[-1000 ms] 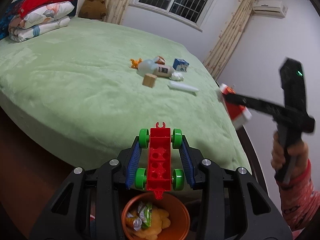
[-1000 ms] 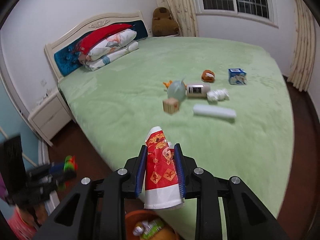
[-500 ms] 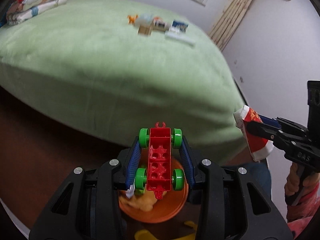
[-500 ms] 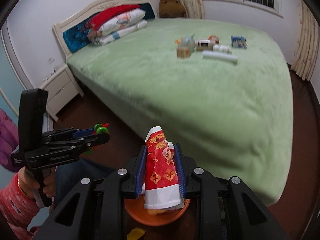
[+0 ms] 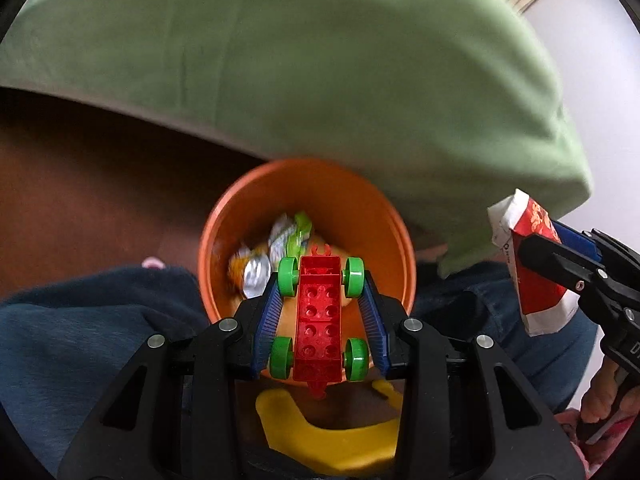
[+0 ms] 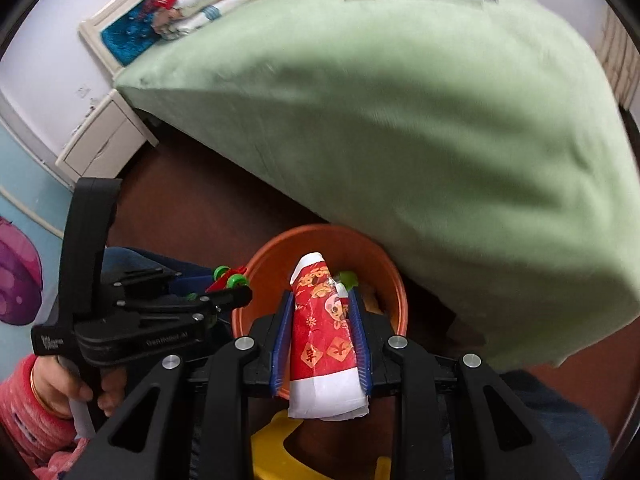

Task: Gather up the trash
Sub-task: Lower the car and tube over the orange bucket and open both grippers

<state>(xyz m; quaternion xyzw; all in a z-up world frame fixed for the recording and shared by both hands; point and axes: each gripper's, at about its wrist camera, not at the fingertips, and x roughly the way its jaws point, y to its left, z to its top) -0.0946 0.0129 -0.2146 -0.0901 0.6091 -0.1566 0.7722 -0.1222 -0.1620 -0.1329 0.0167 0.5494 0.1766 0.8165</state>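
Both grippers poised over the orange bin, loads not yet dropped.

The left gripper is clamped on a red toy car; the right gripper pinches a crushed red paper cup. Each hangs above the orange bin near the bed. Next, probably, the jaws part over the opening.

green-covered bed over dark wood floor; white nightstand, white wall, curtain at right.

Soft indoor light, motion blur, fisheye-warped dark corners
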